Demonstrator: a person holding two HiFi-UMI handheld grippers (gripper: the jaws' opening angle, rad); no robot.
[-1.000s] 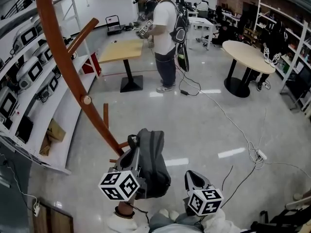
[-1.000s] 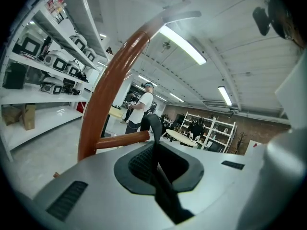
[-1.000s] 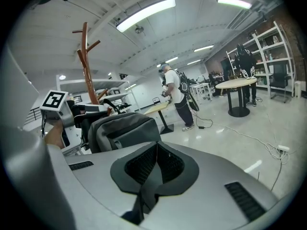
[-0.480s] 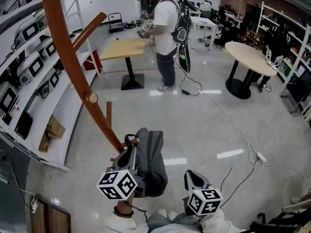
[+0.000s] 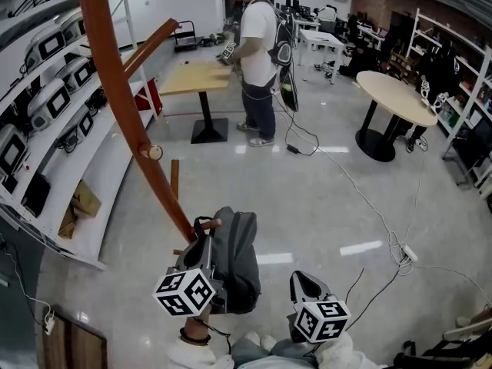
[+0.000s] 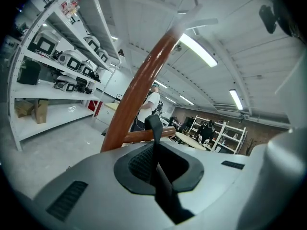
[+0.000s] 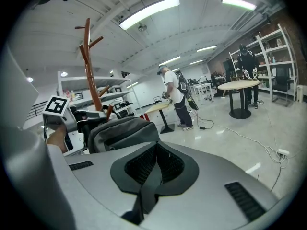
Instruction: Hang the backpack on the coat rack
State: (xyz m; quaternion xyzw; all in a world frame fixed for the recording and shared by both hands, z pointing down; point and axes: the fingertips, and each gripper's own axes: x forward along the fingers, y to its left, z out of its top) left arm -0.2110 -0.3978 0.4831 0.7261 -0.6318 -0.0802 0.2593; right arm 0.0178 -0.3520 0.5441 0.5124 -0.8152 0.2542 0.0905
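hanging backpack (image 5: pixel 237 261), strap (image 6: pixel 154 126) in left claw (image 6: pixel 155 166)

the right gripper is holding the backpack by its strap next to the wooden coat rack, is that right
No, it is the left gripper whose fingers are shut on the strap of the backpack, next to the wooden coat rack. The left gripper view shows the strap between them; the right gripper is shut on nothing.
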